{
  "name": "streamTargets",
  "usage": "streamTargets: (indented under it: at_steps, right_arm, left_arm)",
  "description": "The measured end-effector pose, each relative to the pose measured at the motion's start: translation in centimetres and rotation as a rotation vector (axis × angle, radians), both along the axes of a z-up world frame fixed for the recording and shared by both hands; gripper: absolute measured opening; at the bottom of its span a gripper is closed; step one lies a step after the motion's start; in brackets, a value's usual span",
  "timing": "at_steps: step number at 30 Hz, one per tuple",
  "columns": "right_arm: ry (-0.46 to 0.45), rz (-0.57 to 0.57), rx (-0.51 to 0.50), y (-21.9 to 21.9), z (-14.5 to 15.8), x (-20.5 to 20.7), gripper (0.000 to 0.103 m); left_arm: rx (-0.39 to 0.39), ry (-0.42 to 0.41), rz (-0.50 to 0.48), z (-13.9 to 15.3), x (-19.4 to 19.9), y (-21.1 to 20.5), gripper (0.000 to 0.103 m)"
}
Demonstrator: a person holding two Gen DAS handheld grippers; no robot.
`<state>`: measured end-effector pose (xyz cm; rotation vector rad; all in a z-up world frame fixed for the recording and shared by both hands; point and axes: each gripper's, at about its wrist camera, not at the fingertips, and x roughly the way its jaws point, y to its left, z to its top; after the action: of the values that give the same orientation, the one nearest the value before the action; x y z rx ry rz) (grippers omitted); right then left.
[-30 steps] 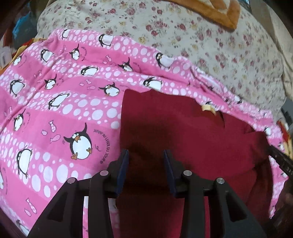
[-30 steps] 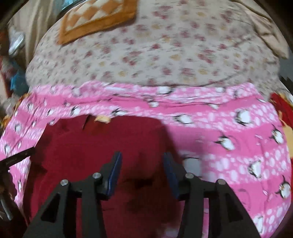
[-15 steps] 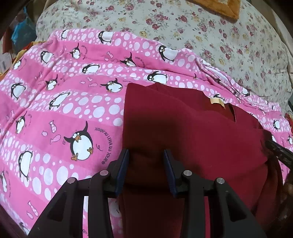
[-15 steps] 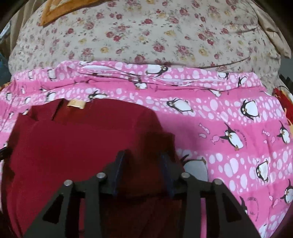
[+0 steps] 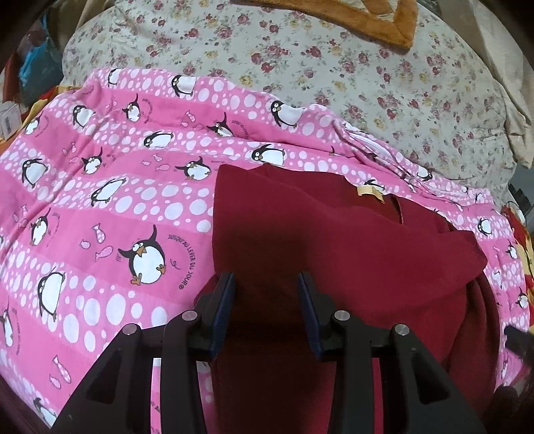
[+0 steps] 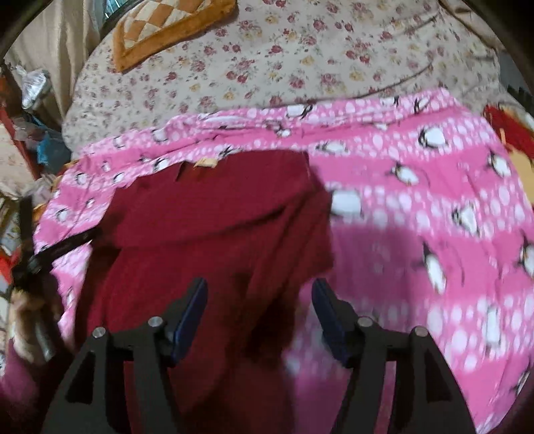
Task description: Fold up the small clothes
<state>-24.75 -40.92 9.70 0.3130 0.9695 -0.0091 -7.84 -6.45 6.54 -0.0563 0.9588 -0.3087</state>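
A dark red garment (image 5: 333, 253) lies on a pink penguin-print blanket (image 5: 100, 207), a tan label (image 5: 368, 191) at its far edge. It also shows in the right wrist view (image 6: 217, 233), with a fold lying across its upper part. My left gripper (image 5: 266, 290) hovers over the garment's near left part, jaws apart, with red cloth showing between them. My right gripper (image 6: 260, 300) is open wide above the garment's near right edge, holding nothing. That view is motion-blurred.
The pink blanket (image 6: 417, 207) lies over a floral bedspread (image 5: 333, 66). An orange checkered cushion (image 6: 167, 26) sits at the far side. The other gripper's tip (image 6: 63, 247) and a hand show at the right view's left edge. Clutter lies beyond the bed's left side.
My right gripper has opened wider and pulled back from the garment, leaving its upper part folded over. My left gripper has stayed over the near left part, its jaw gap the same.
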Motion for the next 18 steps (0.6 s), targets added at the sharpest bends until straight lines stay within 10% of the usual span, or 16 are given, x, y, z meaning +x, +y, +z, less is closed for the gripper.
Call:
streamTargets:
  at_steps: [12,16,18]
  right_arm:
    - [0.067,0.16,0.084,5.1,-2.2,-4.0,0.062]
    - [0.096,0.179,0.129,6.0,-4.7,-3.2,0.013]
    - [0.075,0.18,0.14,6.3,-4.6,-2.8,0.006]
  left_arm:
    - [-0.004,-0.025,-0.017,0.7,-1.1,0.0,0.018]
    - [-0.021,-0.024,-0.008,0.9,-1.2,0.4,0.018]
    - [-0.033,-0.028,-0.001,1.2,-1.2,0.8,0.018]
